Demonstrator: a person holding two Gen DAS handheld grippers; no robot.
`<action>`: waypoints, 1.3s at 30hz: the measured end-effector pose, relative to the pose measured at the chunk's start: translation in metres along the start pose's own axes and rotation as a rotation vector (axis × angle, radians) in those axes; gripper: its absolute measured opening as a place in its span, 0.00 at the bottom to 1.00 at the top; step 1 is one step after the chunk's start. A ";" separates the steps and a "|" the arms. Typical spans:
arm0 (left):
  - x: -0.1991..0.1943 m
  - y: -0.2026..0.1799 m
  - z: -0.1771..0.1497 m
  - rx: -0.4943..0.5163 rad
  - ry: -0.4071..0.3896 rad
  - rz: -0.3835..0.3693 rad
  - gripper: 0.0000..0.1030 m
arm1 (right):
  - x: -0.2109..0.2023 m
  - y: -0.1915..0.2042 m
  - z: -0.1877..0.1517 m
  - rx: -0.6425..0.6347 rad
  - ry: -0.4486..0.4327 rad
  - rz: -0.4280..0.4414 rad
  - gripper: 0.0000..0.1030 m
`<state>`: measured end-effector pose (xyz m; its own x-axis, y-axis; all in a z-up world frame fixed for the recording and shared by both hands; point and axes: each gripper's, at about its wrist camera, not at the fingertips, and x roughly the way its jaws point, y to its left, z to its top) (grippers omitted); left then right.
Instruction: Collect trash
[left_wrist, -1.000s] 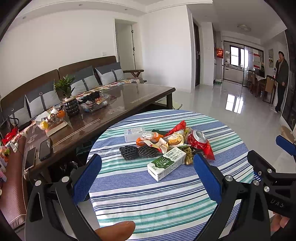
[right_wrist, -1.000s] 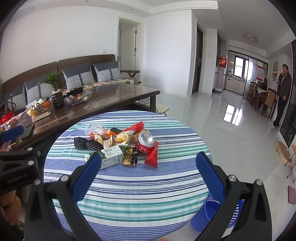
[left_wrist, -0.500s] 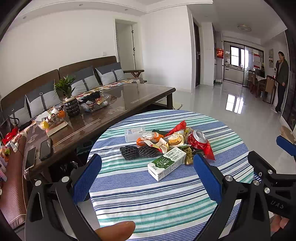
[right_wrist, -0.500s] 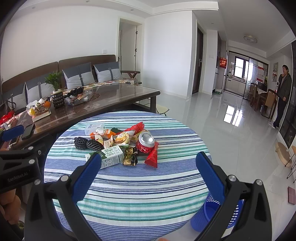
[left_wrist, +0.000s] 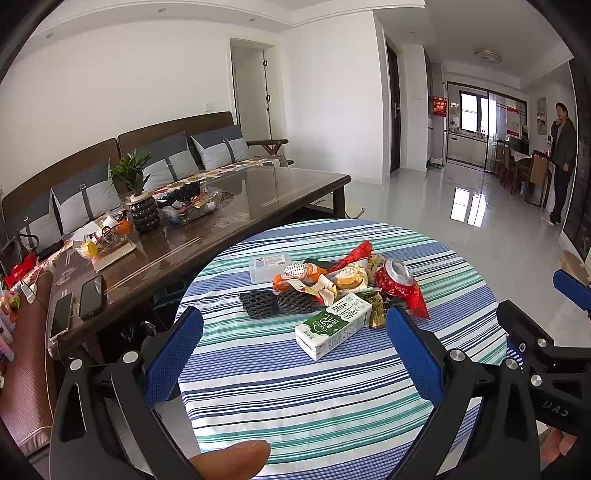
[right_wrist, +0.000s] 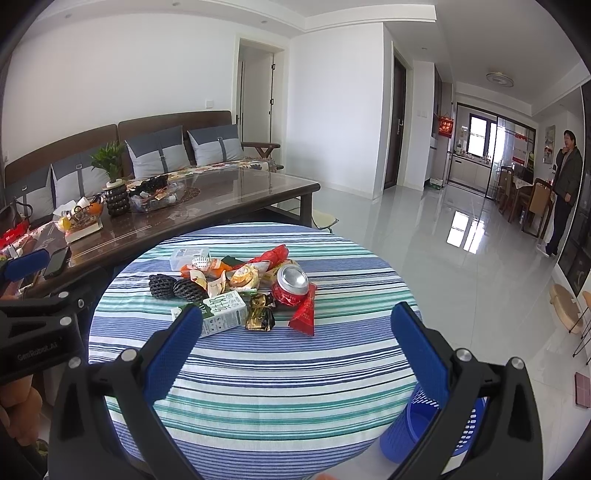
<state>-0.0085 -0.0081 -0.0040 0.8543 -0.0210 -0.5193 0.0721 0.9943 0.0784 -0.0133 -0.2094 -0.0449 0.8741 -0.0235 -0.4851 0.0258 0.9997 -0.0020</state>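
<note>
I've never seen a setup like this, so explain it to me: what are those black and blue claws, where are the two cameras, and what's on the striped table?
Each picture comes from a camera mounted on a hand-held gripper, looking along its blue-padded fingers. One shows the left gripper, the other the right gripper. Both are open and hold nothing. On the round striped table lies a pile of trash: a milk carton, a crushed red can, black foam nets and wrappers. A blue basket stands on the floor beside the table.
</note>
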 end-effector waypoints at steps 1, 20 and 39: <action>0.000 0.001 0.000 -0.001 0.001 0.000 0.95 | -0.001 0.000 0.000 -0.001 0.000 0.000 0.95; 0.002 0.008 -0.002 -0.007 0.003 0.007 0.95 | 0.000 -0.001 -0.001 0.001 -0.001 -0.002 0.95; 0.006 0.009 -0.003 -0.010 0.015 -0.006 0.95 | 0.000 -0.002 -0.001 0.000 0.002 0.000 0.95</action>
<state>-0.0040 0.0011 -0.0089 0.8463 -0.0254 -0.5321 0.0722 0.9951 0.0672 -0.0135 -0.2109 -0.0455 0.8733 -0.0235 -0.4867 0.0257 0.9997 -0.0022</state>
